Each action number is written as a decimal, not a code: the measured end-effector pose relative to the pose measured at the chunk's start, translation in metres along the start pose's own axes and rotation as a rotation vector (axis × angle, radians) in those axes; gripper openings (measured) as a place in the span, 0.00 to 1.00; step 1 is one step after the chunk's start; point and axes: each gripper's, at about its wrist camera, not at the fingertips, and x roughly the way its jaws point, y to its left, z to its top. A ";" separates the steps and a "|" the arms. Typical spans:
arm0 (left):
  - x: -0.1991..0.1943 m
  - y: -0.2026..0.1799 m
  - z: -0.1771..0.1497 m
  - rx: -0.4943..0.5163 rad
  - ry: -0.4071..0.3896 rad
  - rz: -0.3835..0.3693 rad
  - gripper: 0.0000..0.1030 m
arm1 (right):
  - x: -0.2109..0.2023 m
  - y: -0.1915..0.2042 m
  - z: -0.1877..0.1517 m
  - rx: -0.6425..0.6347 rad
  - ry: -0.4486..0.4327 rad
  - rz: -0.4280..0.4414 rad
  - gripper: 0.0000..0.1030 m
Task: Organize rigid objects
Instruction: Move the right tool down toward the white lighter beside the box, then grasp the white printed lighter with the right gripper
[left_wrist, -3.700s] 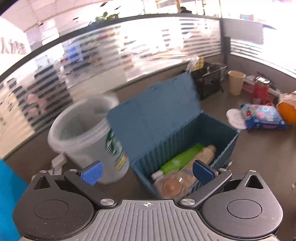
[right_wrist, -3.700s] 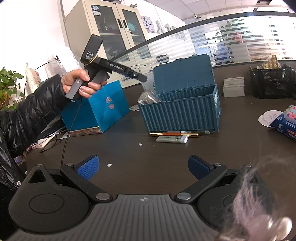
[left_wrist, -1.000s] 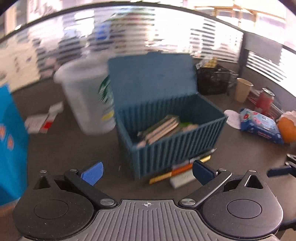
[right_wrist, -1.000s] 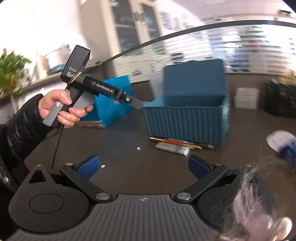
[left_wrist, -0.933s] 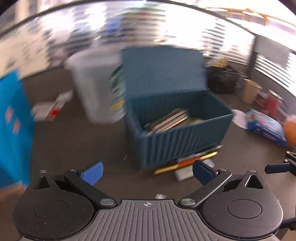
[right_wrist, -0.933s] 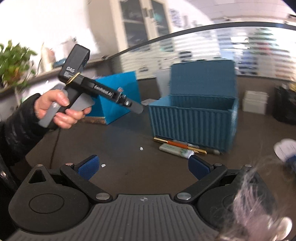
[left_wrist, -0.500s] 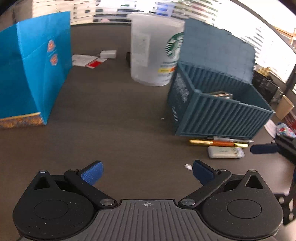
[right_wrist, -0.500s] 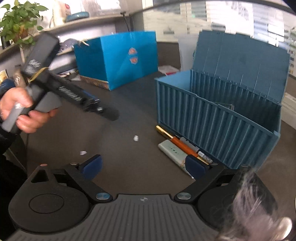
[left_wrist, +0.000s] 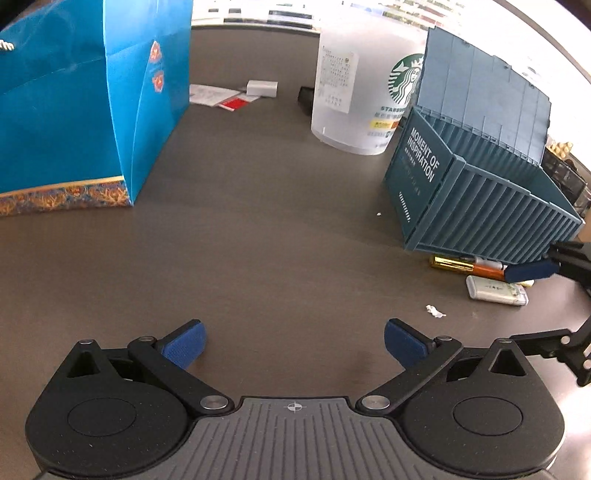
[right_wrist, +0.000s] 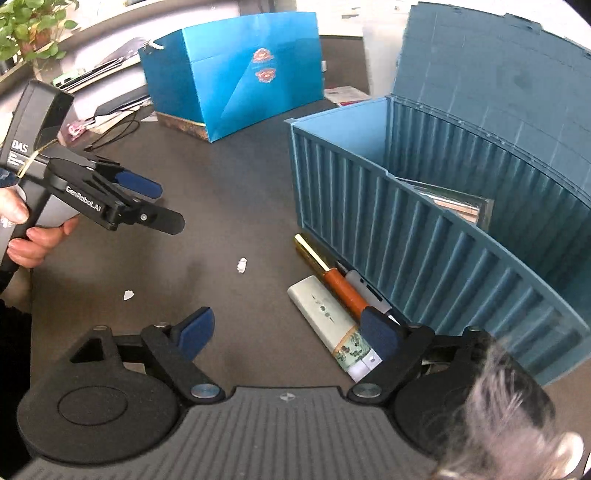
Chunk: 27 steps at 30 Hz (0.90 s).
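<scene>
An open teal container box (right_wrist: 424, 236) stands on the dark table with flat packets inside. Along its front wall lie a gold pen (right_wrist: 312, 251), an orange pen (right_wrist: 343, 286), a grey pen (right_wrist: 365, 286) and a white flat case (right_wrist: 327, 312). My right gripper (right_wrist: 287, 332) hovers just in front of them. Its jaws are closing, and the case's near end lies by the right finger without either pad pressing on it. My left gripper (left_wrist: 293, 345) is open over bare table. A hand holds it at the left of the right wrist view, left gripper (right_wrist: 159, 205).
A blue paper bag (left_wrist: 74, 110) stands at the left, with a large frosted coffee cup (left_wrist: 362, 92) behind the box (left_wrist: 480, 206). Small paper scraps (right_wrist: 242, 264) lie on the table. The box's raised lid (right_wrist: 498, 92) leans back. Cables and papers lie at the far left.
Both grippers have tipped down toward the table. The right one has moved in close to the pens and case, and its jaws have narrowed a little. The left one has sunk lower.
</scene>
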 end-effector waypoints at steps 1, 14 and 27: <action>0.000 0.000 -0.001 0.001 -0.001 0.008 1.00 | 0.003 0.000 0.003 -0.003 0.023 0.004 0.84; 0.002 -0.004 -0.005 0.030 -0.019 0.038 1.00 | 0.014 0.030 -0.001 0.050 0.059 -0.200 0.83; 0.004 -0.014 -0.011 0.079 -0.031 0.067 1.00 | 0.017 0.031 0.013 0.090 0.077 -0.240 0.27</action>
